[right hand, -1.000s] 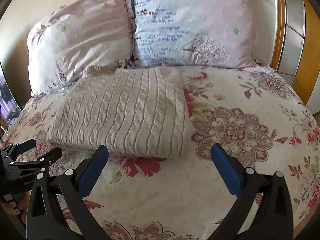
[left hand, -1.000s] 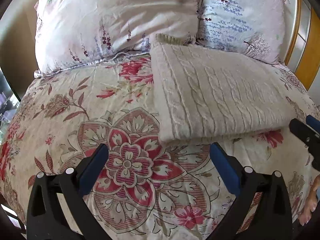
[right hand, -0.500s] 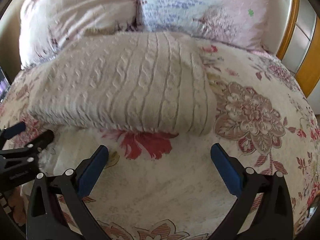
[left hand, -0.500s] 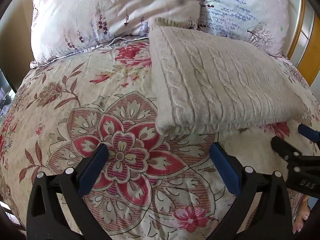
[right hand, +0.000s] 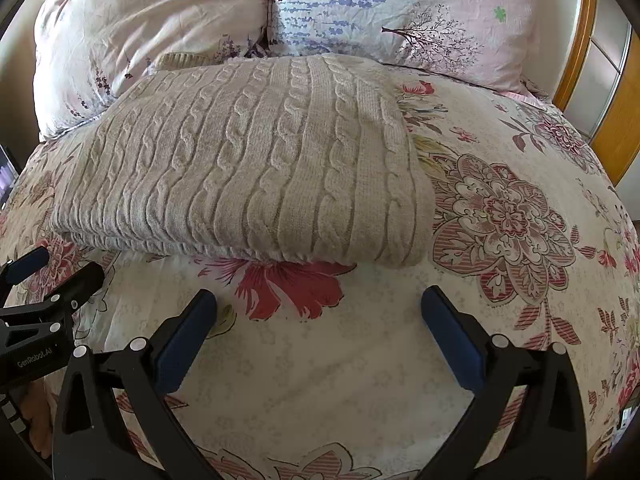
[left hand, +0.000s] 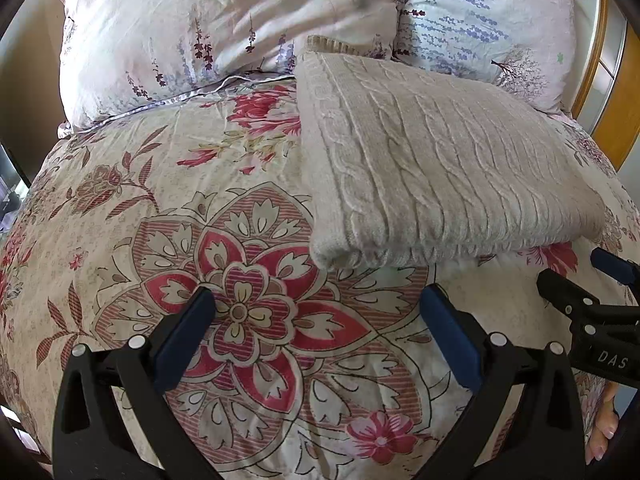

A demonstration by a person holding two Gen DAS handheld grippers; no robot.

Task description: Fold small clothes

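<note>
At the far left of the right wrist view, a strip of plain beige wall (right hand: 16,80) shows beside the bed. The bed itself is covered by a cream quilt (left hand: 200,208) printed with large red and pink flowers and brown leaf sprays; it fills the lower part of both views and bulges softly. Two pillows lean at the head of the bed: the left pillow (left hand: 208,28) is pale pink with purple lavender sprigs, the right pillow (right hand: 400,12) is pale blue and pink with a bare tree print. They touch each other at the middle.

The folded sweater (right hand: 248,160), a beige cable-knit, lies flat on the quilt just in front of the pillows, its far edge touching them, a ribbed cuff or hem poking out at the back.

The left gripper (left hand: 316,320) hovers over the quilt near the sweater's front left corner, its blue-padded jaws spread wide and holding nothing. The right gripper (right hand: 320,320) hangs before the sweater's front edge, jaws likewise wide apart and empty. At the far right stand a curved wooden bed frame (right hand: 576,32) and an orange wooden wardrobe (right hand: 620,112) with pale panels.
</note>
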